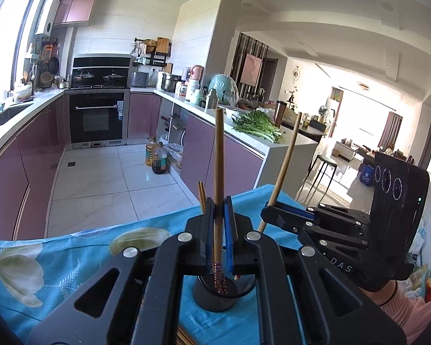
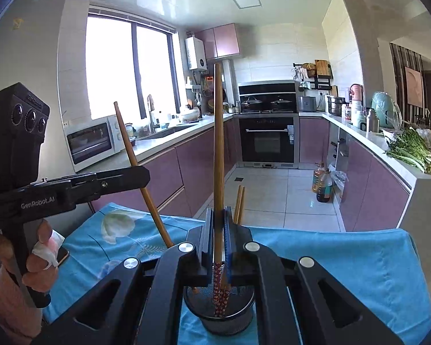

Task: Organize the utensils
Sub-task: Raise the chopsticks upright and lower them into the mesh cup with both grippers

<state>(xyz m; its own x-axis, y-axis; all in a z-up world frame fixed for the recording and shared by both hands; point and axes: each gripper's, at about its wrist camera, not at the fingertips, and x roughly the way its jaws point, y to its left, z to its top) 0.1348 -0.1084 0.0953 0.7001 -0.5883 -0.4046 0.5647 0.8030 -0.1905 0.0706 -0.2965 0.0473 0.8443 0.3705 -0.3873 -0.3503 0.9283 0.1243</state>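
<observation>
A black mesh utensil cup (image 1: 218, 294) (image 2: 219, 312) stands on the blue flowered tablecloth (image 1: 71, 258) (image 2: 344, 273). My left gripper (image 1: 219, 201) is shut on a wooden chopstick (image 1: 219, 155) with a red patterned end, held upright with its lower end in the cup. My right gripper (image 2: 218, 211) is shut on another such chopstick (image 2: 219, 132), upright over the cup. The right gripper shows in the left wrist view (image 1: 268, 210) with its chopstick (image 1: 286, 161); the left gripper shows in the right wrist view (image 2: 143, 172) with its chopstick (image 2: 135, 158). Two more chopsticks (image 1: 201, 197) (image 2: 239, 204) lean in the cup.
The cloth-covered table ends ahead at a tiled floor (image 1: 100, 178). Purple kitchen cabinets (image 1: 28, 158) line both sides, with an oven (image 2: 267, 141) at the back. Oil bottles (image 1: 155, 158) stand on the floor. Greens (image 1: 257, 126) lie on the counter.
</observation>
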